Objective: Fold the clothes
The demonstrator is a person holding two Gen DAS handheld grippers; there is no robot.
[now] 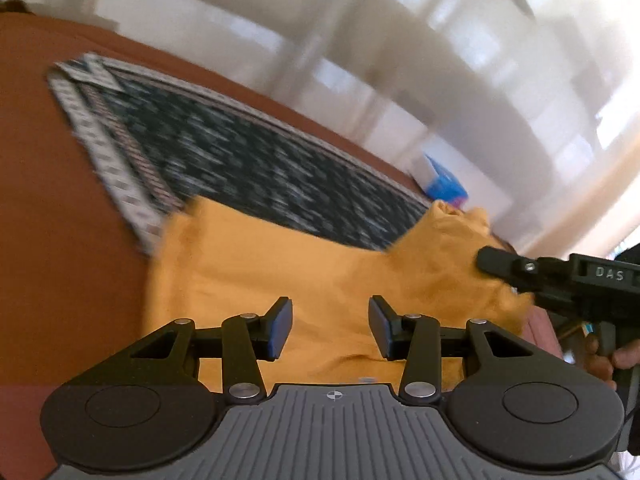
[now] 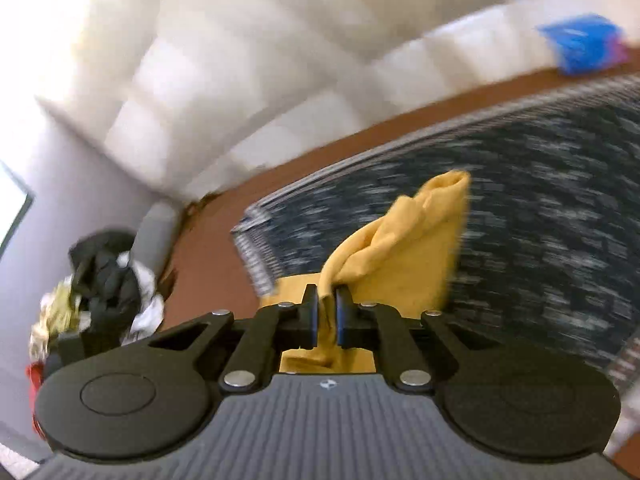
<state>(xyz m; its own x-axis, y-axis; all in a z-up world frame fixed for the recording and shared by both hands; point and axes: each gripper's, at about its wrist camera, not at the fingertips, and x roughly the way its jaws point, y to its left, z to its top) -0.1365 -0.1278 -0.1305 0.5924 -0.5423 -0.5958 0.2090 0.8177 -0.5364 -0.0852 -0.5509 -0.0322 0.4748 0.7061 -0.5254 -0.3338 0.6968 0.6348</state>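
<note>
Left wrist view: the left gripper (image 1: 330, 326) hangs with its jaws apart and nothing between them, above a yellow shirt (image 1: 256, 276) lying on the near edge of a dark patterned cloth (image 1: 240, 160) spread over a brown surface (image 1: 48, 200). Right wrist view: the right gripper (image 2: 327, 316) is pinched tight on a raised fold of the shirt (image 2: 404, 256); a pile of clothes (image 2: 100, 288) sits off to the left.

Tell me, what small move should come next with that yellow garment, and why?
Probably the left gripper should close on the near part of the yellow garment. Its fingers stand open over the cloth and hold nothing, while the right gripper already pinches a bunched fold and lifts it off the patterned mat. A second grip would steady the cloth for folding.
</note>
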